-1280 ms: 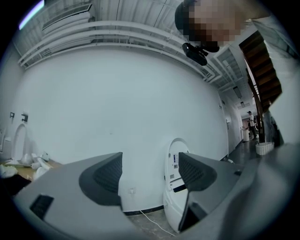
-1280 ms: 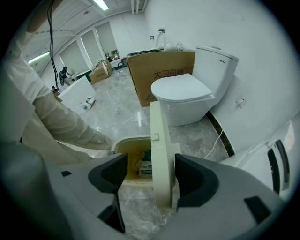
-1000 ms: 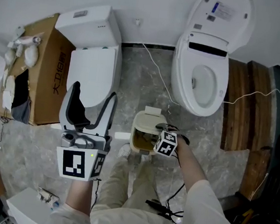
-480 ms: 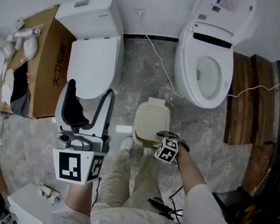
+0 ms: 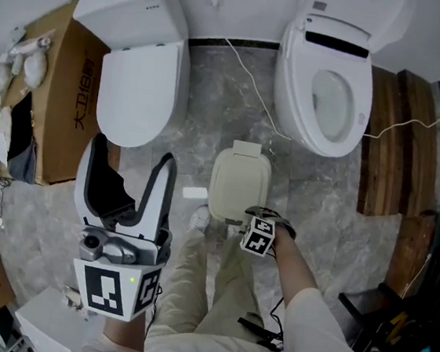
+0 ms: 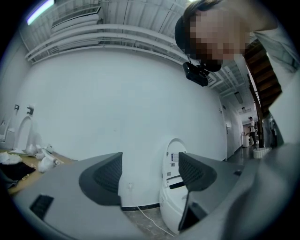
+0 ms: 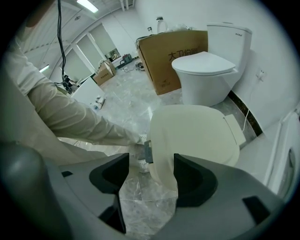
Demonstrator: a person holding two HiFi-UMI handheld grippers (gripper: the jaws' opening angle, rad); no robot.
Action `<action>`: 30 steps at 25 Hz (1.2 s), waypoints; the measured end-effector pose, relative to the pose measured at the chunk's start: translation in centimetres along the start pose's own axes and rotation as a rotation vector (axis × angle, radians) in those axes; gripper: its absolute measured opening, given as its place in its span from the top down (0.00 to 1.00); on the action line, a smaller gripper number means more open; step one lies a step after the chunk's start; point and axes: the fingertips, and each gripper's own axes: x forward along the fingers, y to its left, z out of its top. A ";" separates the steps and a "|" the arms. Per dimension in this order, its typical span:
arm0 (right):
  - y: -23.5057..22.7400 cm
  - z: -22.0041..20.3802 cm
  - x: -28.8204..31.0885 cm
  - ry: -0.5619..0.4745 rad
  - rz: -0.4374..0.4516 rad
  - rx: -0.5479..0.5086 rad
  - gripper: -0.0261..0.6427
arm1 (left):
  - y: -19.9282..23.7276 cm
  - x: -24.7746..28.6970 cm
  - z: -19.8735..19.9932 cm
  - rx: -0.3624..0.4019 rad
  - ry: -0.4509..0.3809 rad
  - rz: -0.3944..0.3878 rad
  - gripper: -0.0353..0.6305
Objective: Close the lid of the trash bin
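Centre frame, the cream trash bin lid [image 5: 240,183] lies flat. The right gripper [image 7: 151,176], jaws apart and gripping nothing, straddles its front edge; a light, square press should seat it. The left gripper [image 5: 131,155], lower left, gapes empty.

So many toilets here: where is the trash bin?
Head view, centre: the trash bin stands between the closed toilet and the open toilet, nearer the person, right gripper at its near edge.
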 end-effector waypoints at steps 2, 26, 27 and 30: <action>0.0 -0.4 1.2 0.015 -0.001 0.003 0.51 | -0.1 -0.2 -0.6 0.000 0.001 -0.008 0.41; -0.3 -2.7 7.7 0.202 -0.010 -0.086 0.49 | 1.7 -0.6 -3.9 -0.004 0.023 0.000 0.41; -0.3 -2.5 7.7 0.197 -0.001 -0.059 0.48 | 1.6 -0.6 -3.8 -0.003 0.024 -0.003 0.41; -0.6 -0.9 6.2 0.112 -0.020 0.077 0.45 | 1.4 -0.9 -2.7 0.006 0.024 -0.012 0.41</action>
